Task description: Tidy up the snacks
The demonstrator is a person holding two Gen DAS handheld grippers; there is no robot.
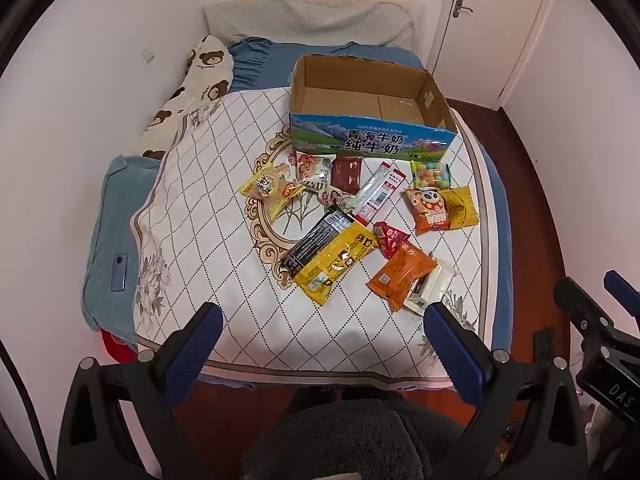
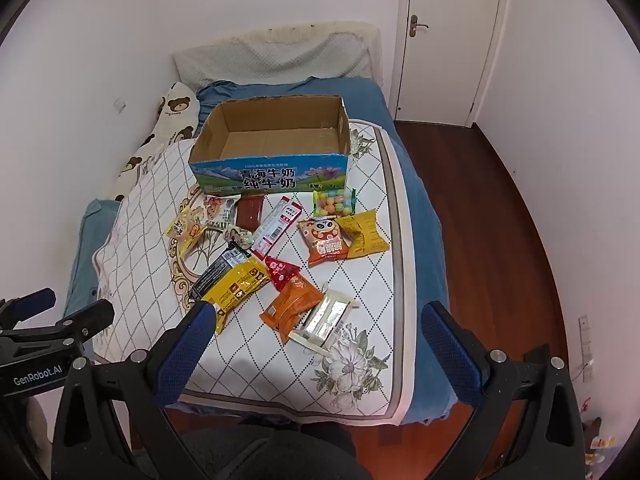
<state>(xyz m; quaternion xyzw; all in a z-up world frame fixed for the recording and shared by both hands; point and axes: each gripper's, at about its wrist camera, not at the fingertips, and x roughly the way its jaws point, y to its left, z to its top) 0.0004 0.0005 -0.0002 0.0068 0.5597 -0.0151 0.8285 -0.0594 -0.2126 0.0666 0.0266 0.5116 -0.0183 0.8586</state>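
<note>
**Snacks scattered, box empty**

The left claw (image 1: pixel 322 322) is held open and empty above the bed's foot. Crinkly, light, slippery foil snack packets (image 1: pixel 332 254) are spread on the quilted white bed cover (image 1: pixel 224 184) before the empty blue-printed cardboard box (image 1: pixel 370 96); sealed edges are judged best for pinching. The right claw (image 2: pixel 316 320) is likewise spread, holding nothing.

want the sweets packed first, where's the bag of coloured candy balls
In both wrist views the candy ball bag lies on the bed's right side, just before the cardboard box, behind the panda snack pack.
</note>
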